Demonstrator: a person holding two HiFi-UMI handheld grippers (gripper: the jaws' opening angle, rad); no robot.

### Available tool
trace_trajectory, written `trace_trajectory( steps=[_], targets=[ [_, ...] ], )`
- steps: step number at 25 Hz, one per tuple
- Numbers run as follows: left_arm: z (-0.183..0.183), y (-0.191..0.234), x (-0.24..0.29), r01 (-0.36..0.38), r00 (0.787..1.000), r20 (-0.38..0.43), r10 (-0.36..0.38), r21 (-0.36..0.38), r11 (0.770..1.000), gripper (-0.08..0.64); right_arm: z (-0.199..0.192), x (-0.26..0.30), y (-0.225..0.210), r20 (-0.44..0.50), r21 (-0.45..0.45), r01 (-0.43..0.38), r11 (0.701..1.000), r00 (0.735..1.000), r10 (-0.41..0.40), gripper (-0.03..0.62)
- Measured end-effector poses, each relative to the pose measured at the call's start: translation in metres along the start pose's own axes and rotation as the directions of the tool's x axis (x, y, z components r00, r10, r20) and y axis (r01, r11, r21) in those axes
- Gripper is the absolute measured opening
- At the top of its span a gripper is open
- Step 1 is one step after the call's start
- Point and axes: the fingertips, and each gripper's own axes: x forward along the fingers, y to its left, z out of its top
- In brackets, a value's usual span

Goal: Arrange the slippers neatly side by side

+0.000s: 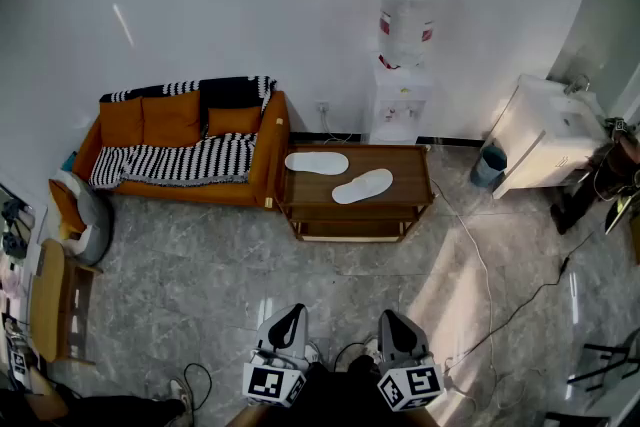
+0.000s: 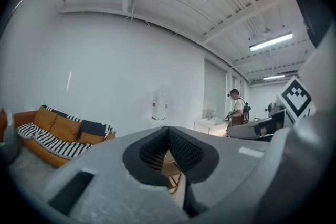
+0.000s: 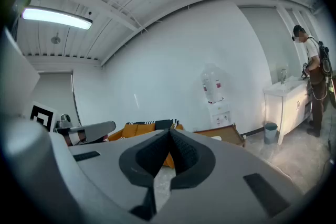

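Observation:
Two white slippers lie apart on a low wooden table (image 1: 410, 177) across the room. One slipper (image 1: 317, 162) lies level at the table's back left. The other slipper (image 1: 363, 186) lies slanted toward the front right. My left gripper (image 1: 291, 317) and right gripper (image 1: 392, 322) are held low at the bottom of the head view, far from the table, both shut with nothing in them. In the left gripper view the left gripper (image 2: 168, 129) has its jaws together. The right gripper (image 3: 170, 131) looks the same in its own view.
An orange sofa (image 1: 185, 147) with a striped throw stands left of the table. A water dispenser (image 1: 402, 75) is behind it against the wall. A white sink cabinet (image 1: 545, 131) and a bin (image 1: 488, 165) are at the right. A cable (image 1: 478, 265) runs across the grey floor.

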Motion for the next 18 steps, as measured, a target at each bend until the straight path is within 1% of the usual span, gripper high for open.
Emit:
trace_trajectory(
  steps=[6, 12, 18],
  targets=[
    [-0.002, 0.001, 0.002, -0.004, 1.0, -0.014, 0.004, -0.014, 1.0, 0.012, -0.002, 0.005, 0.003, -0.004, 0.005, -0.013, 1.0, 1.0, 0.013, 0.008],
    [0.004, 0.006, 0.0, 0.006, 1.0, 0.013, -0.006, -0.001, 1.0, 0.012, -0.005, 0.008, 0.004, 0.005, 0.03, -0.002, 1.0, 1.0, 0.002, 0.008],
    [0.007, 0.018, -0.001, 0.017, 1.0, 0.021, -0.017, 0.001, 1.0, 0.012, -0.005, 0.018, 0.008, 0.017, 0.005, 0.022, 1.0, 1.0, -0.022, 0.008]
  ],
)
